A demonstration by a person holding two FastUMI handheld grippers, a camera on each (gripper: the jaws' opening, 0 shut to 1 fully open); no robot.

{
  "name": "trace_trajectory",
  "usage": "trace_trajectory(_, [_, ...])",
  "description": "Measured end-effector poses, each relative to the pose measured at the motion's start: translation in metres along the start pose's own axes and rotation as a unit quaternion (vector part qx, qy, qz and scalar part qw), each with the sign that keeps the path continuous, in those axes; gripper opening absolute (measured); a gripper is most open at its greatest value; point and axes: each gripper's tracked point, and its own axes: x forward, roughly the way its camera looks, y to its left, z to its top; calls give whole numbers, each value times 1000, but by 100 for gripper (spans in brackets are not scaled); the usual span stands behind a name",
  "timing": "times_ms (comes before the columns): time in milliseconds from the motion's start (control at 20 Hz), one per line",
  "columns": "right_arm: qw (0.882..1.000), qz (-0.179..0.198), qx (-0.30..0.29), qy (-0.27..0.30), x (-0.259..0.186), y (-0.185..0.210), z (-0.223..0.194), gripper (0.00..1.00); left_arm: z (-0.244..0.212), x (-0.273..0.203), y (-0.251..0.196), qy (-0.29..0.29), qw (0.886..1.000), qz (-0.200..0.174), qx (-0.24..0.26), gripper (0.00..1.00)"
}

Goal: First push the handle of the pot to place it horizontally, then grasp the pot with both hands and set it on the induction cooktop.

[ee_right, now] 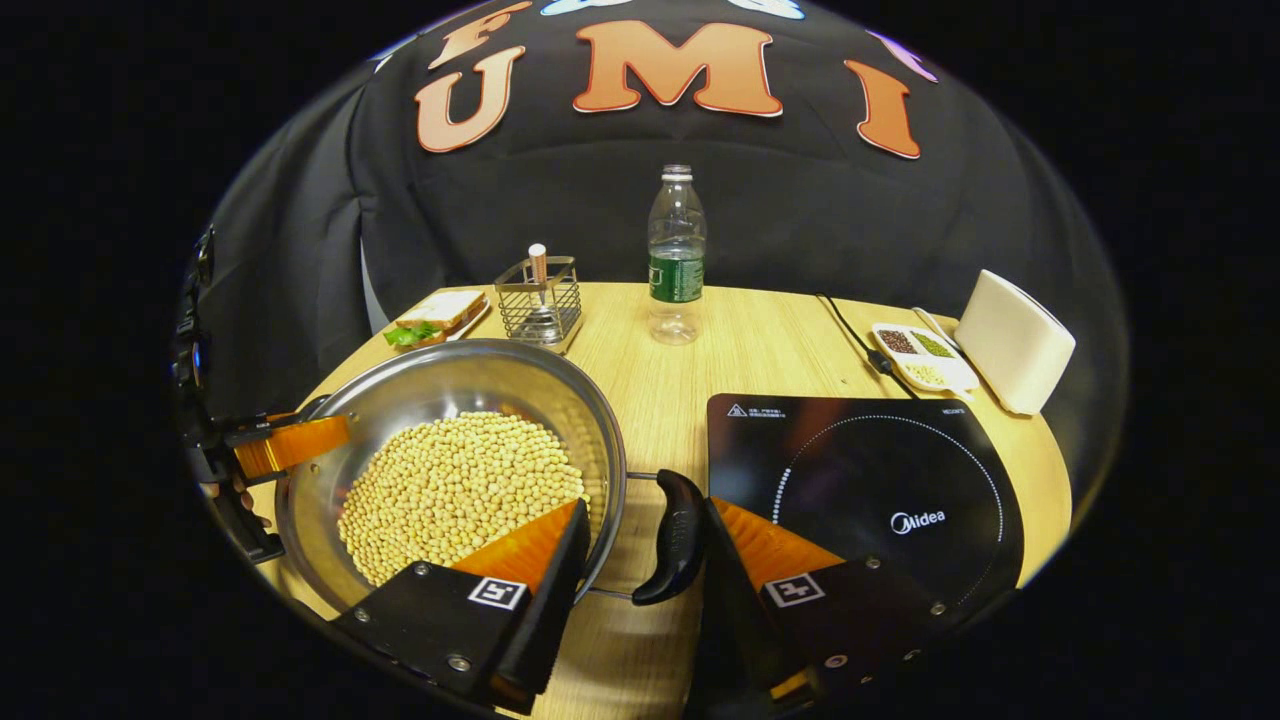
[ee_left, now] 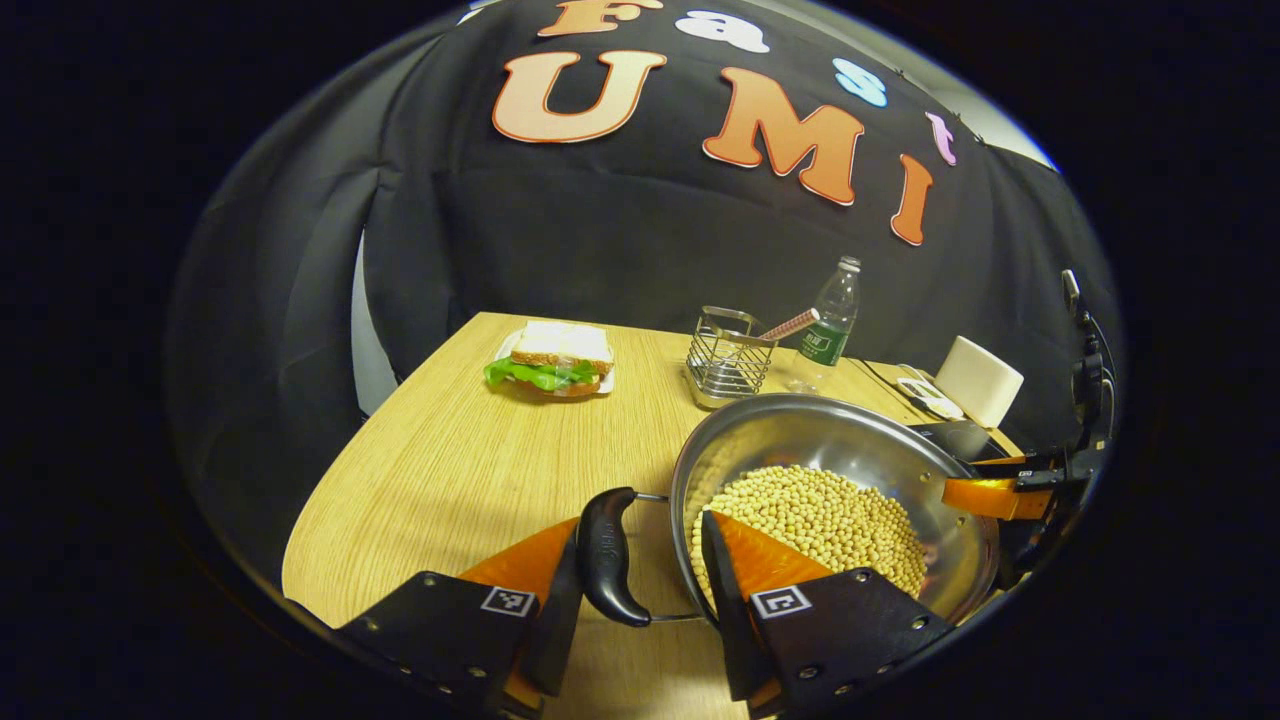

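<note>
Both grippers, left (ee_left: pixel 650 590) and right (ee_right: pixel 640 570), straddled the round steel pot (ee_left: pixel 850 440) of yellow beans' black side handles. Fingers spread; contact hard to tell. Pot's base hidden.

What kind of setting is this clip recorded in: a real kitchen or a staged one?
Most likely a staged kitchen tabletop in a recording booth: a wooden table against a black cloth wall, set with an induction cooktop, a pot of beans and a sandwich.

The left gripper (ee_left: pixel 640 575) straddles the black handle (ee_left: pixel 608 555) of the pot (ee_left: pixel 850 440); one finger is outside, the other over the beans (ee_left: pixel 830 515). The other gripper (ee_left: pixel 1000 497) reaches the far rim. A sandwich (ee_left: pixel 555 357), a wire basket (ee_left: pixel 728 360) and a bottle (ee_left: pixel 832 320) stand behind on the table (ee_left: pixel 440 470).
</note>
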Motion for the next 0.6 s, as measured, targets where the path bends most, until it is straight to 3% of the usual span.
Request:
trace_trajectory(150, [1000, -2, 11, -9, 2, -2, 6, 58, 2, -3, 2, 8, 1000, 19, 1, 58])
trace_trajectory(200, [1000, 1, 27, -8, 3, -1, 6, 59, 2, -6, 0, 11, 1000, 28, -9, 51])
trace_trajectory(250, [999, 6, 37, 1, 3, 0, 6, 50, 2, -9, -2, 9, 999, 32, -18, 51])
trace_trajectory(350, [999, 11, 38, -2, -1, -1, 10, 44, 3, -15, -4, 8, 999, 37, -28, 45])
trace_trajectory(400, [999, 12, 37, -9, -3, -3, 14, 39, 5, -20, -4, 6, 999, 41, -29, 46])
trace_trajectory(600, [998, 18, 41, -32, -24, -14, 31, 43, 28, -41, -21, -16, 999, 42, -15, 46])
